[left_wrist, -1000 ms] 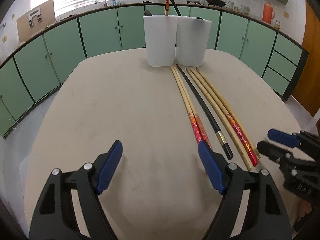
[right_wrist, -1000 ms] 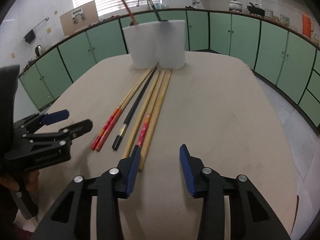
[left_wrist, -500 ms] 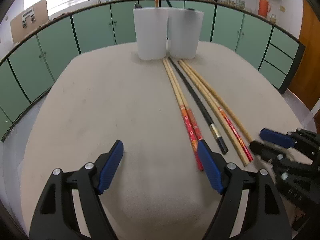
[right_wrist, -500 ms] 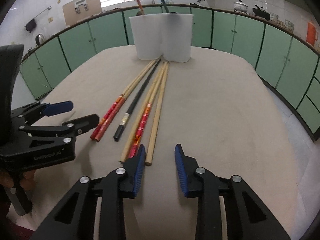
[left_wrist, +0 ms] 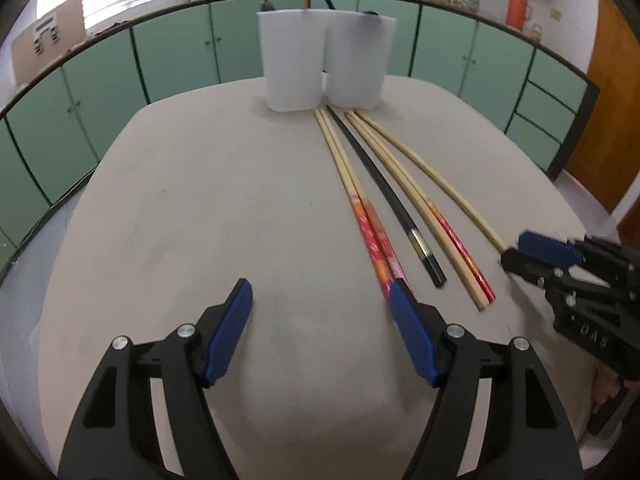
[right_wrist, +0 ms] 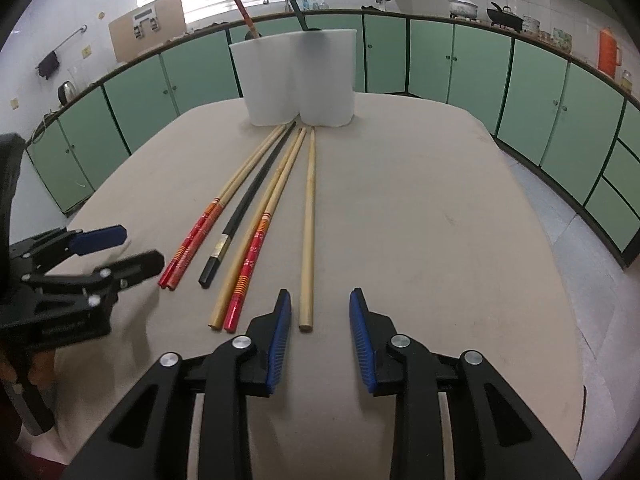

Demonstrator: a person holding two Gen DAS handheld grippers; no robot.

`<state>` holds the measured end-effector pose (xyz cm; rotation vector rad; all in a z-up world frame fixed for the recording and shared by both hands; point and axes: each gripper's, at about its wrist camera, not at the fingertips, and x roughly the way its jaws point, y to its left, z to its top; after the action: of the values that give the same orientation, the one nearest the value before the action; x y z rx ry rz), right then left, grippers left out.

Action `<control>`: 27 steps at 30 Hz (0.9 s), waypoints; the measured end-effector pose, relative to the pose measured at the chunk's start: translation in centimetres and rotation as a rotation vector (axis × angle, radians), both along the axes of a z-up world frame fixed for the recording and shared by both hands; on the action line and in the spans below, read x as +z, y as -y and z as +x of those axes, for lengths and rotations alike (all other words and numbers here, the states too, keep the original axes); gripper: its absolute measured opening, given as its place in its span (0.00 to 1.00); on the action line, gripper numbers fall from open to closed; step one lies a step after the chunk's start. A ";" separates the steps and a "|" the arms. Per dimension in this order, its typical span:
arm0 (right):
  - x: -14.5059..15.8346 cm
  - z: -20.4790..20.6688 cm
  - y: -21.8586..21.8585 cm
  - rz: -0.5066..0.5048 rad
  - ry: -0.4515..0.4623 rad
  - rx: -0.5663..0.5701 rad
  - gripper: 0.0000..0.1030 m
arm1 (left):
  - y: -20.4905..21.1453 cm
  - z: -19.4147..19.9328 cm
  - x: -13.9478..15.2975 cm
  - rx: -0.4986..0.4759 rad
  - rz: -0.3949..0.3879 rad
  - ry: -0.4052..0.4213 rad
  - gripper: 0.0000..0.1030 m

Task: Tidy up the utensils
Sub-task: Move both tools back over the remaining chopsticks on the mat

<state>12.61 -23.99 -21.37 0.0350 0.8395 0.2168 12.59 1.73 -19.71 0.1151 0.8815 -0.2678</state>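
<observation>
Chopsticks lie fanned on the beige tabletop (right_wrist: 440, 208), tips toward two white holders (right_wrist: 298, 80) at twelve o'clock in the right wrist view. A red-ended pair (right_wrist: 200, 236) lies outermost toward nine o'clock, then a black chopstick (right_wrist: 244, 212), then a plain stick touching a red-patterned one (right_wrist: 256, 248), and a single plain chopstick (right_wrist: 309, 224) set apart toward three o'clock. One red-handled utensil (right_wrist: 236, 0) and one dark-handled utensil (right_wrist: 294, 2) stand in the holders. The right gripper (right_wrist: 320, 320) hovers with fingers spread, and the plain chopstick's butt end sits between them, nearer the left finger (right_wrist: 280, 332), untouched. The left gripper (left_wrist: 320, 316) is spread wide and holds nothing; its right finger (left_wrist: 412, 336) overlaps the red-ended pair's butt ends (left_wrist: 376, 248). Green cabinets (right_wrist: 560, 92) ring the room.
</observation>
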 end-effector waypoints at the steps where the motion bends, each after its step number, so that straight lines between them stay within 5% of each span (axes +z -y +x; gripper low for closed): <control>1: 0.0 0.0 0.0 0.002 0.001 0.000 0.29 | 0.1 -0.1 0.0 -0.008 -0.003 -0.001 0.67; 22: -0.2 -0.2 -0.5 -0.017 0.006 0.027 0.29 | 0.2 0.4 -0.4 0.007 0.013 -0.010 0.56; 27: -0.3 -0.1 -0.3 -0.011 0.006 0.018 0.10 | 0.6 -0.1 -0.3 0.004 0.020 0.004 0.28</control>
<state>12.53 -23.68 -21.63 0.0167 0.8352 0.2287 12.47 1.18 -20.02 0.1324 0.8802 -0.2545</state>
